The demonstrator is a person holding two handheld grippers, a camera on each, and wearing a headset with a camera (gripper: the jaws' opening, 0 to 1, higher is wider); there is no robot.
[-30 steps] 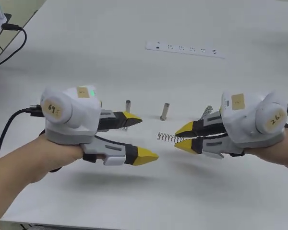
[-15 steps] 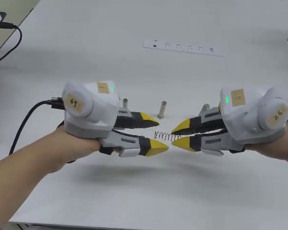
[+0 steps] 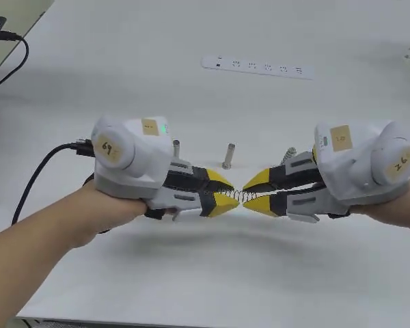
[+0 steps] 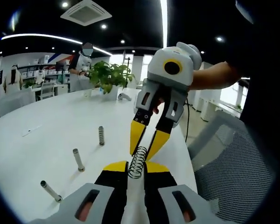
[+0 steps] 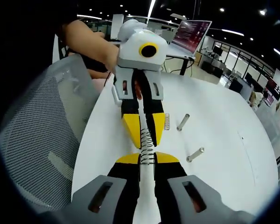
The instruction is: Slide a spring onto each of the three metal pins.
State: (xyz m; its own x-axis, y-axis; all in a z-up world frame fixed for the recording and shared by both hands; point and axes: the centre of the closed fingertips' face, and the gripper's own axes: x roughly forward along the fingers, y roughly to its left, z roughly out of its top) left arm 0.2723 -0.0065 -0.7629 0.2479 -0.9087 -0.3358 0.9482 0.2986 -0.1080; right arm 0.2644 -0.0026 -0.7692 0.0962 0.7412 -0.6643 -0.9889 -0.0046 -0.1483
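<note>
Two bare steel pins (image 3: 228,156), one coil-wrapped pin (image 3: 289,154) upright behind on white tabletop (image 3: 191,273); left gripper (image 3: 227,194), right gripper (image 3: 255,193) jaws pinching wire spring (image 3: 240,196) ends.

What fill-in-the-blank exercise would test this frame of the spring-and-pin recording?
The left gripper and right gripper hold one spring by its two ___.
Of the three pins, ___ already wears a spring.
A white ___ strip lies beyond the pins.
Missing: ends; one; power.
</note>
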